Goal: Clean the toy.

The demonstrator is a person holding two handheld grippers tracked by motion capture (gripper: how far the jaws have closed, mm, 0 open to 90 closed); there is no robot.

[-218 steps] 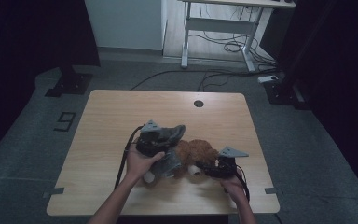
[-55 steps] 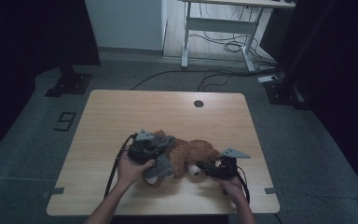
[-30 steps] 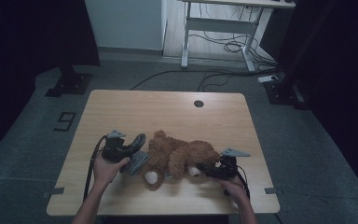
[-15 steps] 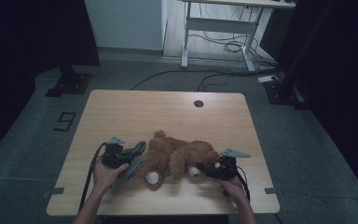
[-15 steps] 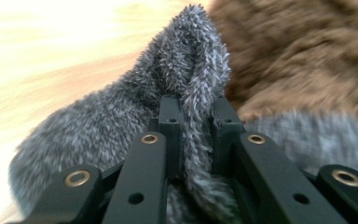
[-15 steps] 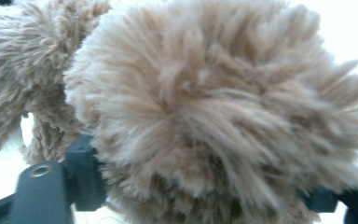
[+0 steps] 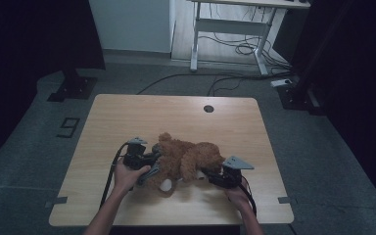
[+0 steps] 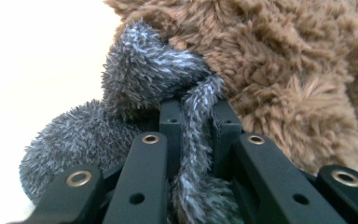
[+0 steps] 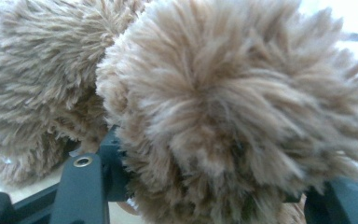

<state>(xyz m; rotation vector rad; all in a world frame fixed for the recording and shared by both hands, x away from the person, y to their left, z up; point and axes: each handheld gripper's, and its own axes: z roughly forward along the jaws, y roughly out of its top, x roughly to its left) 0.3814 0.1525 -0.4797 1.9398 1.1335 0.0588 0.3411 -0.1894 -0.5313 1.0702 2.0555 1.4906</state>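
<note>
Nearby, grey fuzzy cloth (image 8: pixel 144 88) against brown teddy bear (image 7: pixel 188 156), table (image 7: pixel 142 115).

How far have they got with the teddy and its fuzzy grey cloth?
Done: the left claw is shut on a strip of the grey cloth, right against the teddy. In hand: the right claw has just been closing its jaws around a furry limb. Left: the cloth sits bunched beside the teddy, so putting it on probably comes next.
</note>
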